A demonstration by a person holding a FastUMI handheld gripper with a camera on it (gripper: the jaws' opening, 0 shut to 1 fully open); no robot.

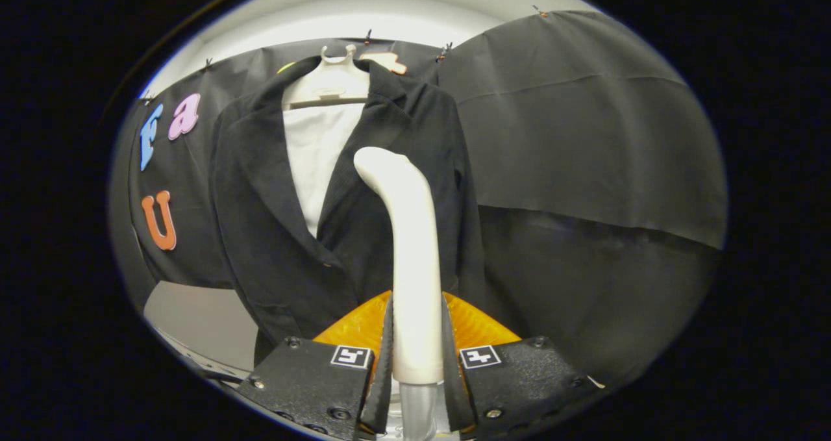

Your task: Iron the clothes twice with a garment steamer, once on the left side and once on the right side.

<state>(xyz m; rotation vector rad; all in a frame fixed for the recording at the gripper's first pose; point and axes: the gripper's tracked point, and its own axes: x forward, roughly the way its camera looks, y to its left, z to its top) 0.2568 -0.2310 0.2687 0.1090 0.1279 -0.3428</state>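
A dark jacket [260,220] hangs on a pale hanger [328,80] against the booth wall, over a white shirt [318,155]. My gripper [417,337] is shut on the handle of a cream garment steamer [412,233], both fingers pressing its sides. The steamer stands upright between the fingers. Its curved head sits at chest height in front of the jacket's right-hand front panel, beside the lapel; I cannot tell whether it touches the cloth.
Black cloth [584,136] covers the wall to the right of the jacket. A pale tabletop [195,317] lies below the jacket's left side. The steamer's grey hose [417,408] runs down between the fingers.
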